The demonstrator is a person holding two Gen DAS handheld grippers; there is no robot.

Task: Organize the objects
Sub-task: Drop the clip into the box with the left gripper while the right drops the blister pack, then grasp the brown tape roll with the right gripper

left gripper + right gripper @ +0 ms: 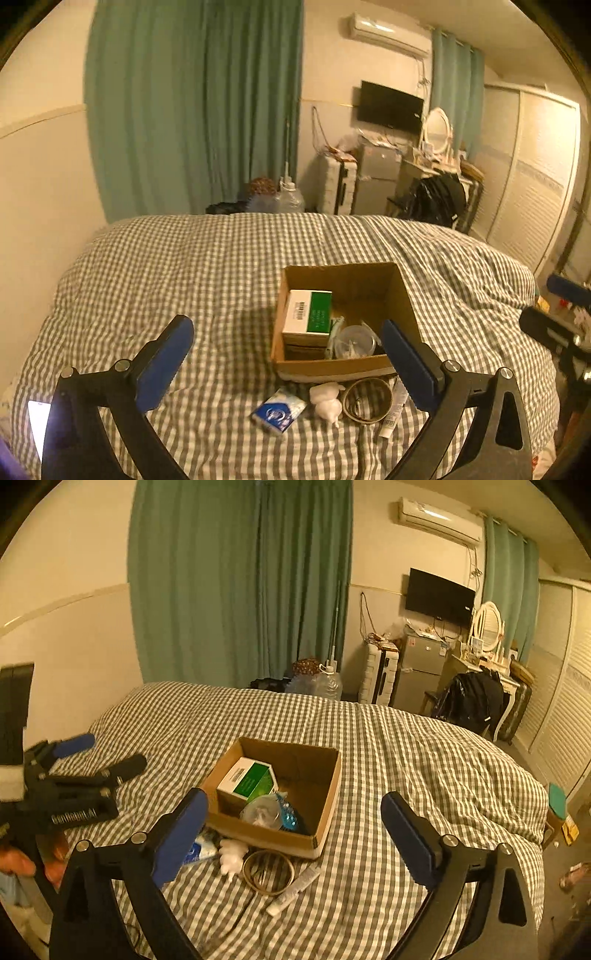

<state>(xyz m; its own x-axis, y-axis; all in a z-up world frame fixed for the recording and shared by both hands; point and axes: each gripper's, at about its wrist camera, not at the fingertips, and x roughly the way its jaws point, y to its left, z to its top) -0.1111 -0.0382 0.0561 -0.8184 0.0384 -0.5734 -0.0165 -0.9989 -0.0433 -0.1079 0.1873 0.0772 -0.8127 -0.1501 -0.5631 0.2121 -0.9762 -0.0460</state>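
One bed (184, 266), checked cover, is carrying everything. One cardboard box (343, 363) is sitting open-topped near the middle of the bed. Inside it: one green-and-white carton (308, 312) lying against the left wall, one clear cup (354, 341), one blue packet (290, 814) beside the cup. Four loose items are lying on the cover just in front of the box: one blue-white packet (279, 410), one white wad (327, 400), one ring (367, 400), one white tube (395, 410). Two claws are hovering above the bed: left claw (288, 354) gaping wide, holding nothing; right claw (295, 825) gaping wide, holding nothing.
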